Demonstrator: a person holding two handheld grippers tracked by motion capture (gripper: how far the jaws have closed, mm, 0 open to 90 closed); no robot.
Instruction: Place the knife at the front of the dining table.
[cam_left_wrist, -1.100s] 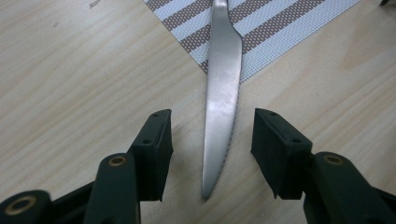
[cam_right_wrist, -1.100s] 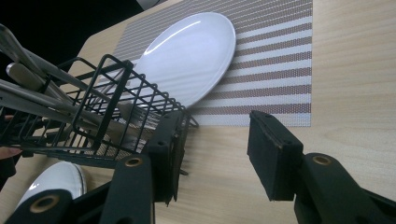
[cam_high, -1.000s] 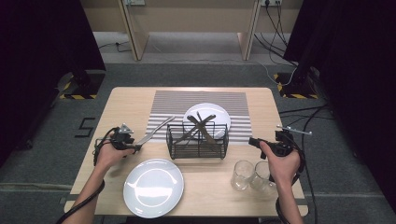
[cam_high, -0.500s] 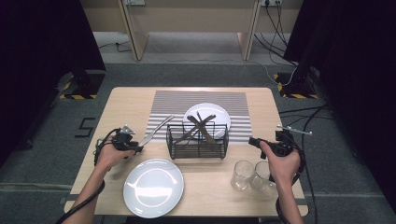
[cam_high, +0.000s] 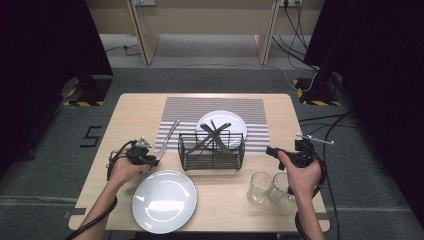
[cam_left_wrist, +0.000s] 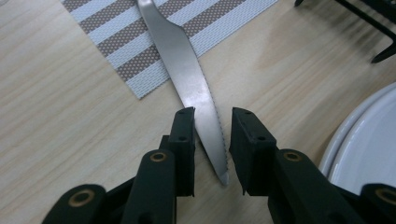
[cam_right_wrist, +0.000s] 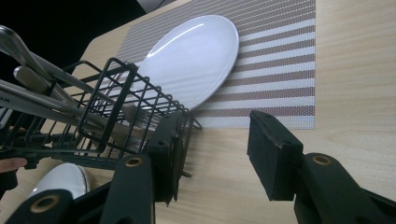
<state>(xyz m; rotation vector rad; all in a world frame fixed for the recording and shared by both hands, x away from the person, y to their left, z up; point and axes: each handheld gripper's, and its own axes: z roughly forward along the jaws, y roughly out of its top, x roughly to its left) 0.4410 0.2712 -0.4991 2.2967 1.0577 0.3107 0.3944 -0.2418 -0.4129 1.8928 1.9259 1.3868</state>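
A table knife (cam_high: 167, 137) lies slanted over the left edge of the striped placemat (cam_high: 215, 107), its serrated blade (cam_left_wrist: 187, 79) pointing toward me. My left gripper (cam_high: 156, 161) straddles the blade tip. Its jaws (cam_left_wrist: 214, 114) have just been closing around the blade; a narrow gap remains on the right pad's side, so they do not clamp it. My right gripper (cam_high: 270, 151) stands open by the right end of the black wire basket (cam_high: 212, 150), with bare table between its pads (cam_right_wrist: 217, 119).
The basket (cam_right_wrist: 93, 116) holds several pieces of cutlery (cam_high: 215, 134). One white plate (cam_high: 222, 122) sits on the mat behind it, another (cam_high: 164, 200) at the front left, close to my left gripper. Two glasses (cam_high: 260, 187) stand under my right hand.
My left gripper has edged to the right along the table onto the knife's tip and its jaws have narrowed. The right hand has kept still.
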